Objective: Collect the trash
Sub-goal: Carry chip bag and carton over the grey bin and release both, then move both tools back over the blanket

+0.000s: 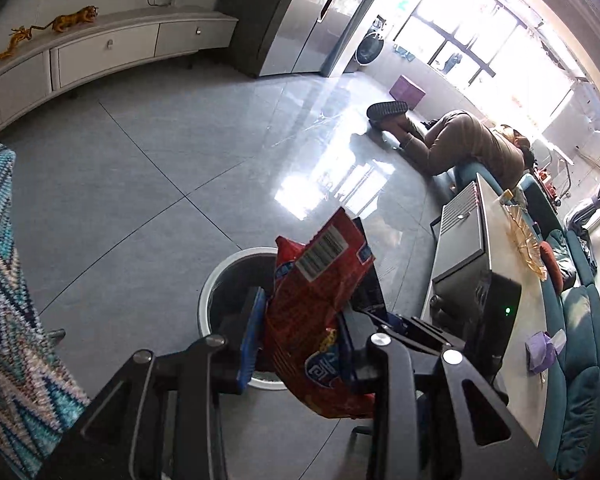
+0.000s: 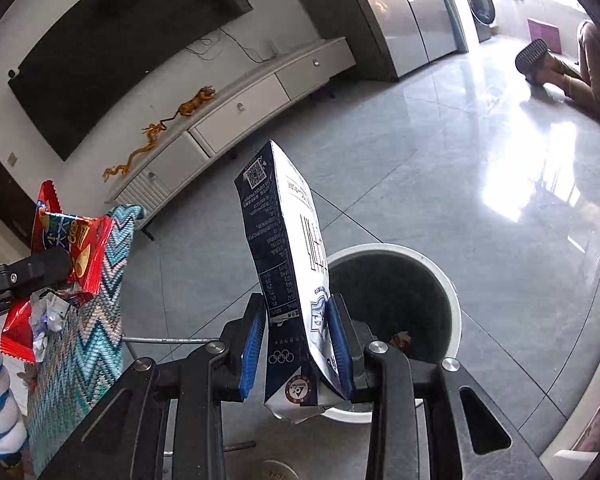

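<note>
My left gripper is shut on a red snack bag and holds it over the white round trash bin with a dark liner. My right gripper is shut on a navy and white milk carton, held upright just left of the same bin, which has some trash at the bottom. In the right wrist view the left gripper's black finger shows at the far left with the red bag in it.
A chair with a zigzag knit cover stands left of the bin. A table with a black box and crumpled purple paper is on the right, with a teal sofa behind. A person kneels on the floor beyond. A TV cabinet lines the far wall.
</note>
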Demonstrator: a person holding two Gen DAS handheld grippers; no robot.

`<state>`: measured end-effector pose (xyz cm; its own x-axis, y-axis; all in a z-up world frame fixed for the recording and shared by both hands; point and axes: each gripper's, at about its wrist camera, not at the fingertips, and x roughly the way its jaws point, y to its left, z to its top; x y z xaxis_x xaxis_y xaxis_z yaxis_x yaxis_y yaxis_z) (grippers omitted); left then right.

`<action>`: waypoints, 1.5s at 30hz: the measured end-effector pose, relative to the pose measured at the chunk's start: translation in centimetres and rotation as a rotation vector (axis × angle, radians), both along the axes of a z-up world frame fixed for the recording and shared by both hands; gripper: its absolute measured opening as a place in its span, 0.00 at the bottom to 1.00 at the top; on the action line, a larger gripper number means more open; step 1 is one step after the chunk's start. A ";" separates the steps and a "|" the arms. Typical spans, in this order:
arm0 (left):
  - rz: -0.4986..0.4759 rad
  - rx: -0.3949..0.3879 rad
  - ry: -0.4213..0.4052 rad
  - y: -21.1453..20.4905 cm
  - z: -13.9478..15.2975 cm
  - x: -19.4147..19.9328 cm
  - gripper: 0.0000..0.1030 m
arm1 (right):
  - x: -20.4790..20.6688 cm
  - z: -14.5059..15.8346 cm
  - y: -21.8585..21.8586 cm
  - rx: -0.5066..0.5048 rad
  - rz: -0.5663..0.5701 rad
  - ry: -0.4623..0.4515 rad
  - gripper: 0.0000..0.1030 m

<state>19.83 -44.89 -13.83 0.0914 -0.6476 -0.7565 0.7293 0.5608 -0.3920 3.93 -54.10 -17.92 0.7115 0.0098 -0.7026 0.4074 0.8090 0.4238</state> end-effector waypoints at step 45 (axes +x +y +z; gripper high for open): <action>0.344 -0.162 -0.429 32.4 17.9 -7.0 0.54 | -6.5 24.6 19.3 -0.365 0.040 -0.348 0.95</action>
<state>12.82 -12.51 4.02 0.5941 -0.6308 -0.4991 0.6283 0.7513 -0.2019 -2.56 -34.75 6.71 0.9083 -0.1602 -0.3865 0.2579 0.9418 0.2156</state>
